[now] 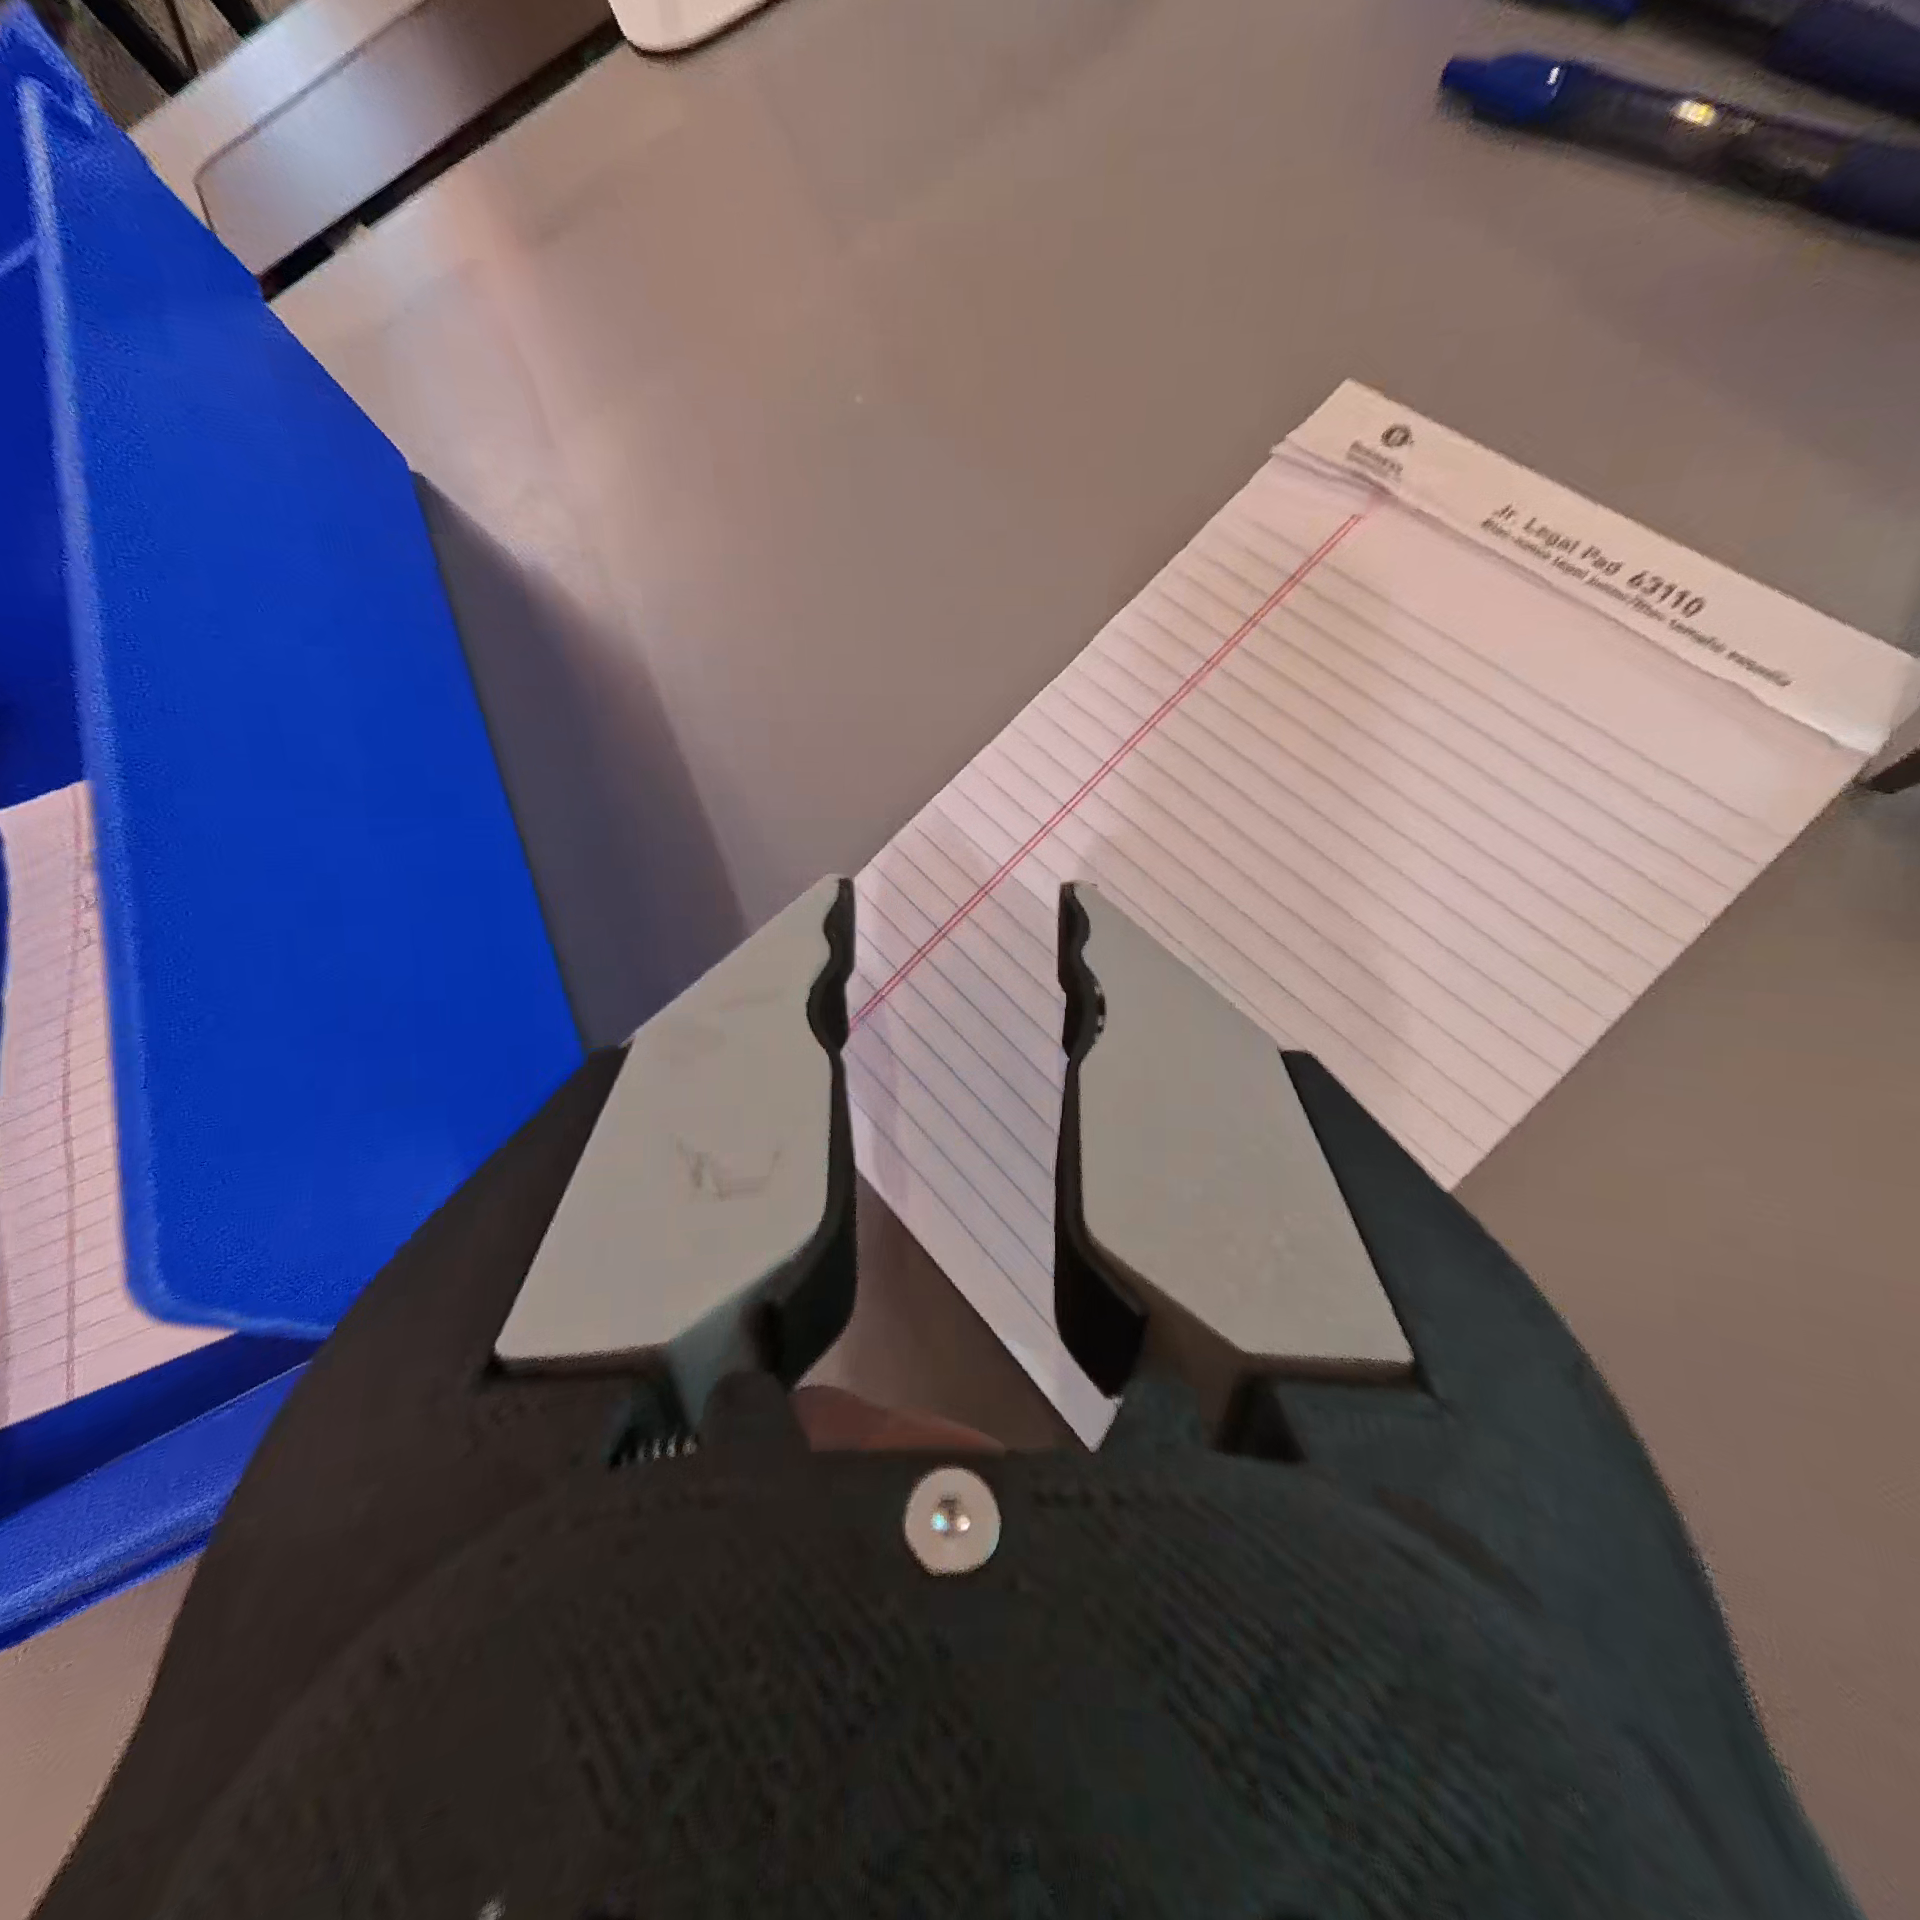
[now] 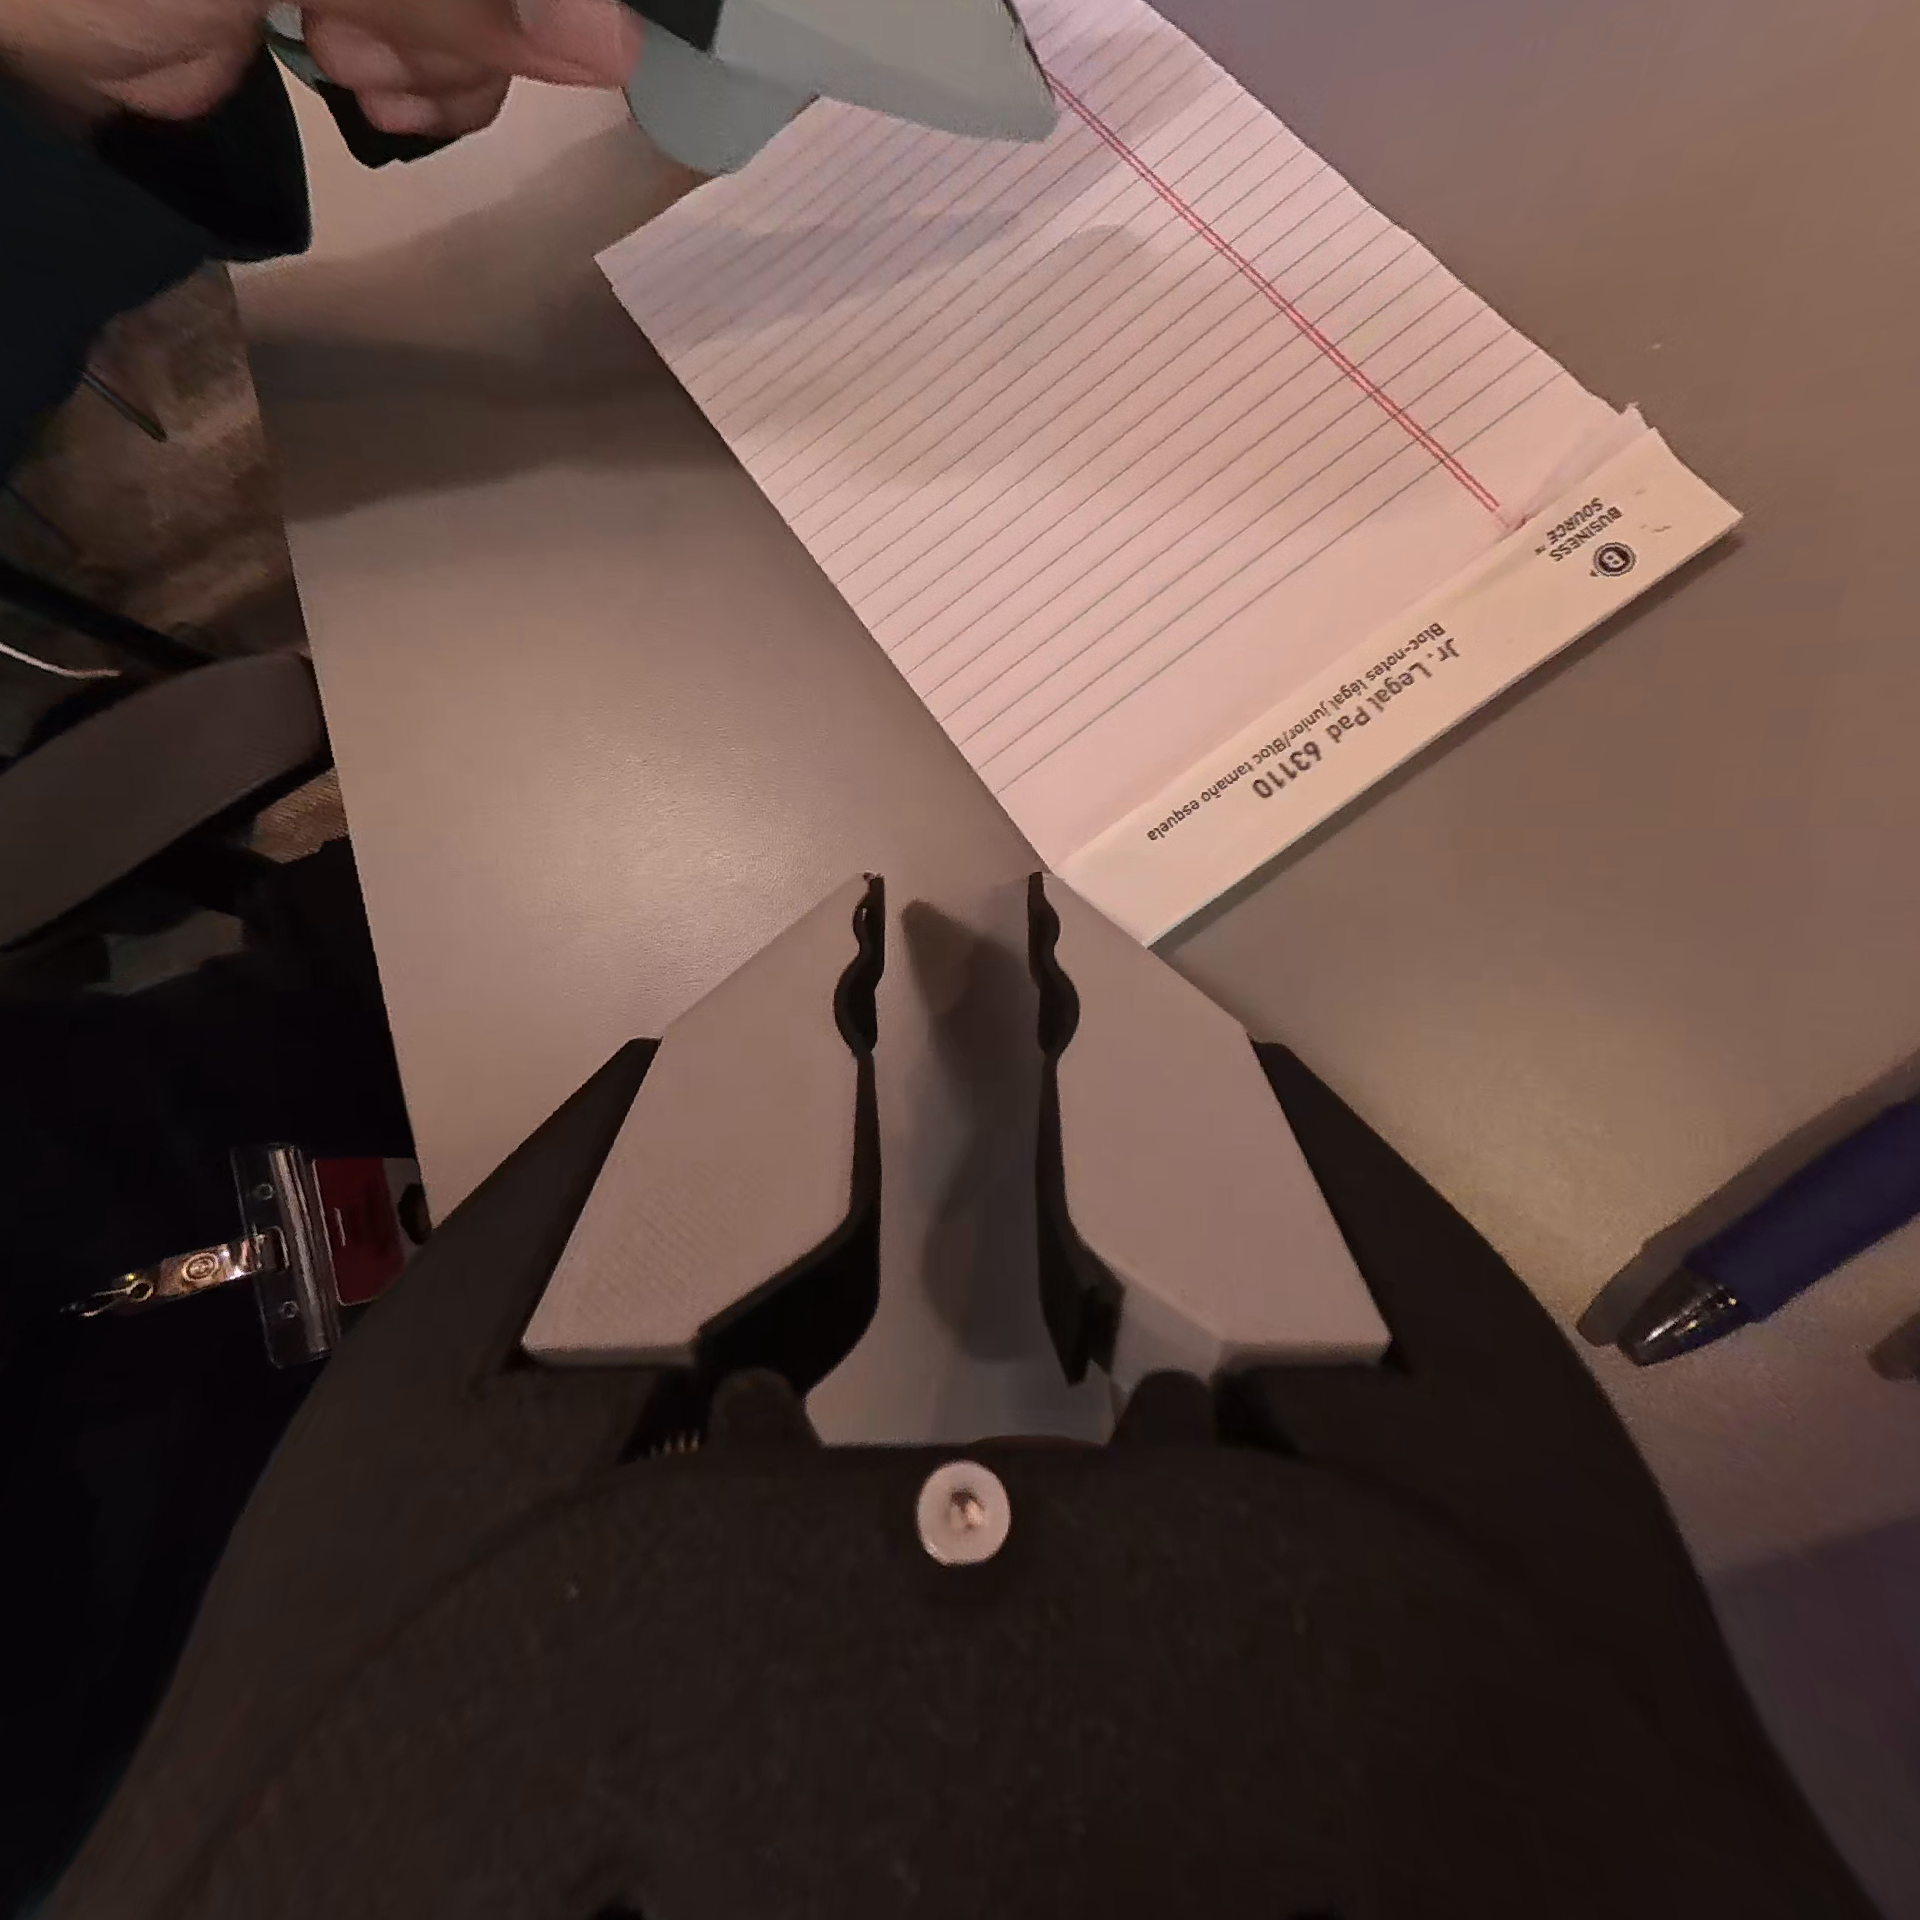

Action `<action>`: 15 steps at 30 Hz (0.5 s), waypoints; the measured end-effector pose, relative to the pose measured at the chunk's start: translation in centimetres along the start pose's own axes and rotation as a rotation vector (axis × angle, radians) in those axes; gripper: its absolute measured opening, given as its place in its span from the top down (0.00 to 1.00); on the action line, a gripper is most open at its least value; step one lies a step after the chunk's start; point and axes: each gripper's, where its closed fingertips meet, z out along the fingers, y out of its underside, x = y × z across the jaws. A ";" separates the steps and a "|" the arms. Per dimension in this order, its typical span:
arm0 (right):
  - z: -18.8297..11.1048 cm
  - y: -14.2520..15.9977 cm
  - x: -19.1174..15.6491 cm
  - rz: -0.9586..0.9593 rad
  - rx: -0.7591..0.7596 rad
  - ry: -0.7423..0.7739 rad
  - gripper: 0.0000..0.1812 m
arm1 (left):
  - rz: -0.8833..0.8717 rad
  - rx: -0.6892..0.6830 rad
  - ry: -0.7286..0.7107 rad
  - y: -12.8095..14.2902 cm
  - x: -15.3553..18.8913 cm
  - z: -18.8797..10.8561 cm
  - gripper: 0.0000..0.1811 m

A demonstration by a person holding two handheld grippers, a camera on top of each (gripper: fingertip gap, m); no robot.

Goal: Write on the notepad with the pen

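A white lined notepad (image 1: 1351, 831) with a red margin line lies flat on the grey table; it also shows in the right wrist view (image 2: 1091, 416). Its page is blank. My left gripper (image 1: 956, 904) is open and empty, hovering over the pad's lower left corner. My right gripper (image 2: 956, 894) is open and empty, above bare table just beside the pad's bound top edge. A blue pen (image 1: 1683, 135) lies on the table beyond the pad; its metal tip and blue grip show at the right edge of the right wrist view (image 2: 1766, 1257).
A blue plastic bin (image 1: 239, 727) stands at the left, with lined paper (image 1: 42, 1091) inside. The left gripper's grey finger (image 2: 831, 83) and a hand (image 2: 436, 62) show at the top of the right wrist view. The table's edge (image 2: 312, 623) runs at left there. Across from one pair of fingers to the other is roughly 15 cm. To the blue pen (image 1: 1683, 135): right tips about 15 cm, left tips about 20 cm.
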 end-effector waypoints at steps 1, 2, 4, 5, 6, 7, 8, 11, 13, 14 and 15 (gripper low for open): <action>0.0 0.0 0.1 0.008 0.005 -0.002 0.88 | 0.008 -0.022 0.002 0.4 0.0 0.3 0.79; -0.1 0.0 0.3 0.017 0.009 -0.005 0.89 | 0.016 -0.050 0.009 0.9 0.2 0.7 0.80; -0.2 0.1 0.8 0.039 0.019 -0.005 0.92 | 0.009 -0.060 0.061 1.3 0.8 1.0 0.88; -0.2 0.1 1.2 0.050 0.024 0.003 0.94 | -0.001 -0.060 0.088 1.3 1.2 0.9 0.92; -0.3 0.1 1.7 0.060 0.028 0.017 0.95 | -0.006 -0.063 0.116 1.4 1.6 0.9 0.97; -0.4 0.1 2.2 0.069 0.034 0.039 0.97 | -0.012 -0.064 0.136 1.5 1.9 0.8 1.00; -0.6 0.1 2.9 0.077 0.041 0.067 0.98 | -0.010 -0.062 0.134 1.6 2.0 0.7 1.00; -0.7 -0.1 4.2 0.097 0.065 0.109 1.00 | -0.002 -0.056 0.132 1.9 2.4 0.2 1.00; -0.7 -0.5 5.3 0.107 0.082 0.155 1.00 | -0.007 -0.045 0.152 2.1 3.1 -0.2 1.00; -0.7 -0.7 6.1 0.111 0.089 0.186 1.00 | -0.014 -0.038 0.175 2.2 3.7 -0.6 1.00; -0.7 -0.9 6.7 0.117 0.094 0.210 1.00 | -0.025 -0.030 0.202 2.2 4.4 -0.9 1.00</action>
